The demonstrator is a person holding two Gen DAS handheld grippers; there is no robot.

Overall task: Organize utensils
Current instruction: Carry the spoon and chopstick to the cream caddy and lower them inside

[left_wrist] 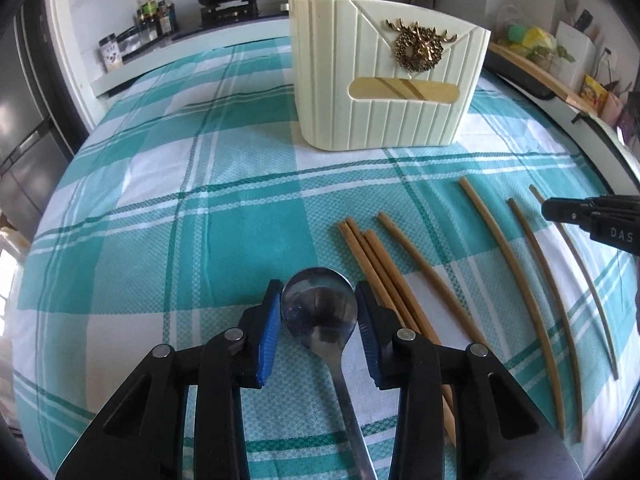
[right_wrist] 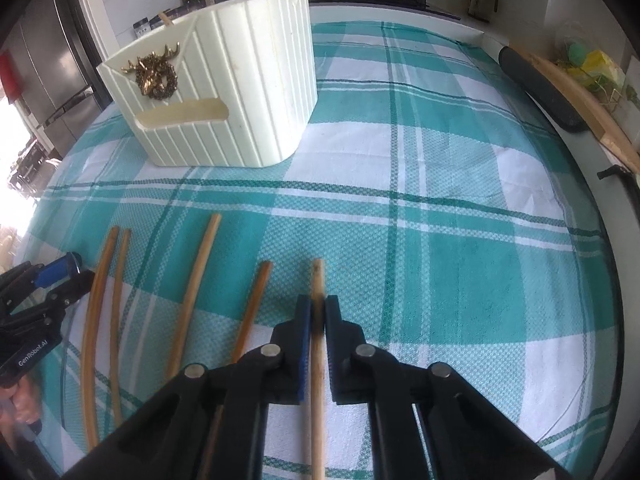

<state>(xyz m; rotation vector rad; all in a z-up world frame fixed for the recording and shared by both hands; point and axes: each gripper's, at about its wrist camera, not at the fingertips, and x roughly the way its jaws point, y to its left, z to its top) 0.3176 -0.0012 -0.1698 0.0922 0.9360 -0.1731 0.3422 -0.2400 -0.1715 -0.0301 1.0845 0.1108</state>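
Left tongs (left_wrist: 318, 306): partly open around the bowl of a metal spoon (left_wrist: 319, 304); the blue pads sit at either side of the bowl, and whether they press on it I cannot tell.
Spoon: lies on the bench (left_wrist: 160, 208), handle running back under the tongs.
Right tongs (right_wrist: 318, 316): closed on a single wooden chopstick (right_wrist: 318, 280), whose tip pokes out past the pads.
Other chopsticks (left_wrist: 404, 280): loose on the teal checked cloth, between the two tongs, some bunched by the spoon, the rest spread apart.
Utensil holder (left_wrist: 384, 80): cream, ribbed, with a gold deer wreath, upright at the far side of the cloth; one stick juts from its top.
Hand (right_wrist: 24, 400): grips the left tool's handle at the edge of the right view.
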